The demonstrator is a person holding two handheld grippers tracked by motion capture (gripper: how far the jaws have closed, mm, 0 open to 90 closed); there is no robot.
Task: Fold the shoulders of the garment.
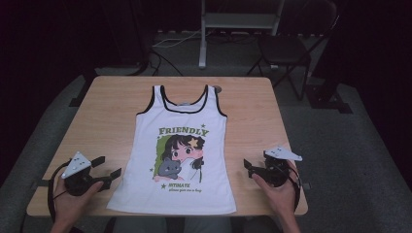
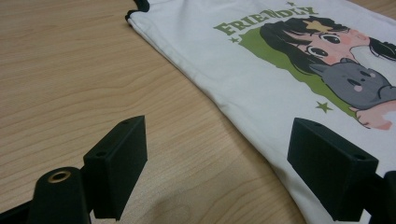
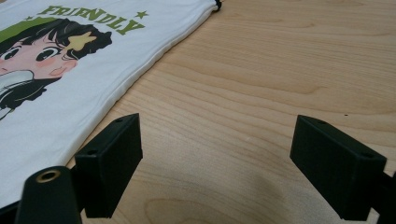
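- Tank top point(image 1: 178, 145) lies flat, print up, centred on the desk point(image 1: 107, 121), hem nearest the person.
- Left hand-held gripper point(image 1: 111, 168) and right hand-held gripper point(image 1: 248, 168) flank the hem, jaws wide, empty.
- Judgement: likely a fold; grasp both hem corners evenly, single layer pinched cleanly.

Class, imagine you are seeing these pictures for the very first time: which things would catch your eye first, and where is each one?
First comes the white tank top, spread flat in the middle of the wooden table, with its green FRIENDLY print of a dark-haired cartoon girl holding a grey cat. Next come the two black claws held at the near edge: the left claw beside the top's left hem and the right claw off its right side, both open and holding nothing.
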